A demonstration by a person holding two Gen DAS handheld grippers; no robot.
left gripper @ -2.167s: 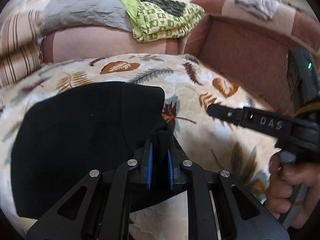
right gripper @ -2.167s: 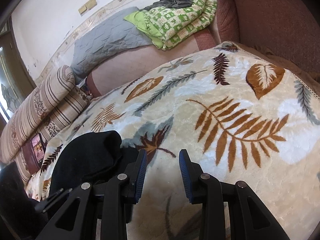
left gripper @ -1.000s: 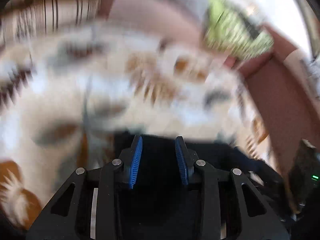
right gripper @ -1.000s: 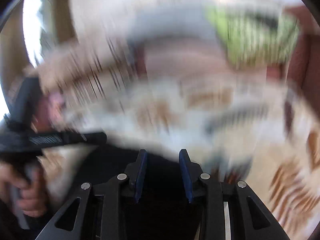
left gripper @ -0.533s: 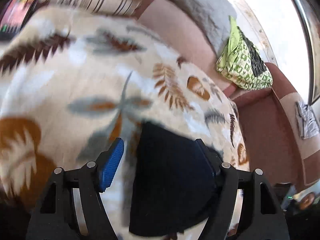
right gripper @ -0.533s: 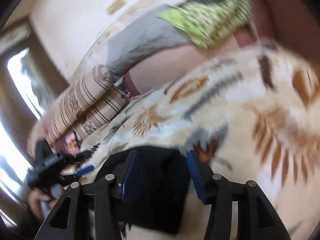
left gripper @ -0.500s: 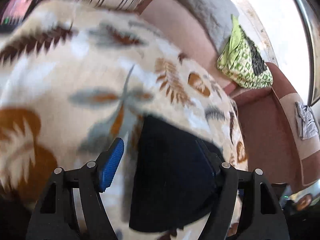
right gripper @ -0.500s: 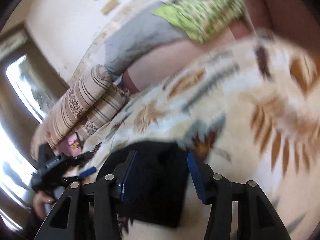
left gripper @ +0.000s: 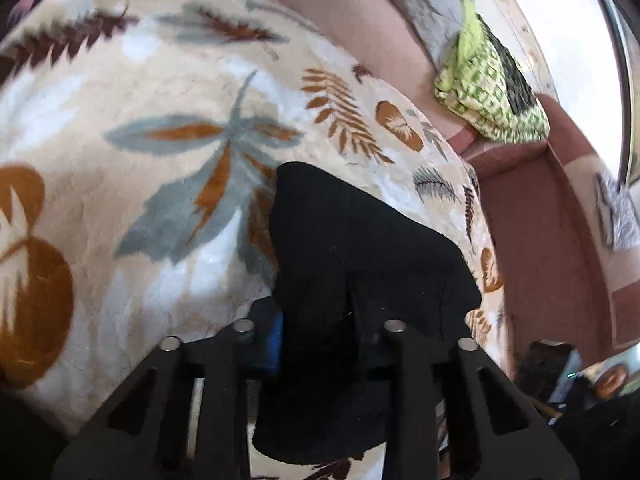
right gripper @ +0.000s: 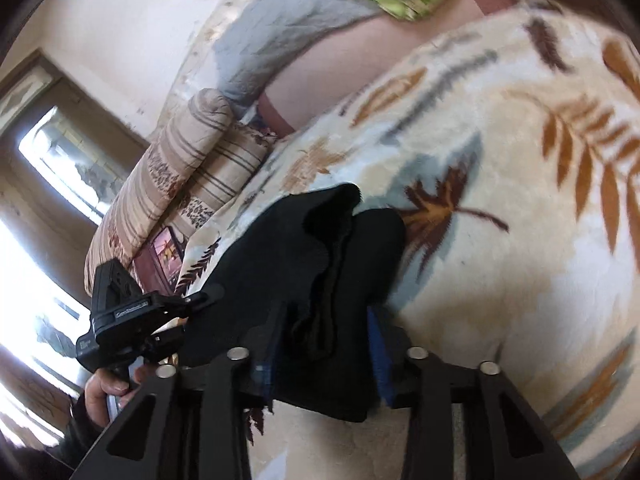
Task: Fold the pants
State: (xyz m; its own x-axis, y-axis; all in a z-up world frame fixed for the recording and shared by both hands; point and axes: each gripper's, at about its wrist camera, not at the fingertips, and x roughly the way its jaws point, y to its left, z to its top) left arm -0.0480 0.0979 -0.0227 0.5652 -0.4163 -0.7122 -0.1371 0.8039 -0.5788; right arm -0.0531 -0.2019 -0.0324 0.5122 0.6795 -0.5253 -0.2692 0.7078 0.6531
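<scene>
Both jaws have just been closing, and the left gripper (left gripper: 316, 328) and right gripper (right gripper: 324, 344) each pinch the black pants (left gripper: 352, 240), already a compact bundle on the leaf-print blanket (left gripper: 160, 92), probably near the last fold.

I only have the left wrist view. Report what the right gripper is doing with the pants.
Observer: The right gripper has just been closing its jaws; the black pants are bunched between its blue pads.
Operator: Describe the fabric there.
Observer: Several folded layers stack up between the pads, their edges showing on top.
Operator: Now describe my left gripper from outside.
Observer: The left gripper, jaws also just closing on the pants, meets their left edge; a hand grips its handle.
</scene>
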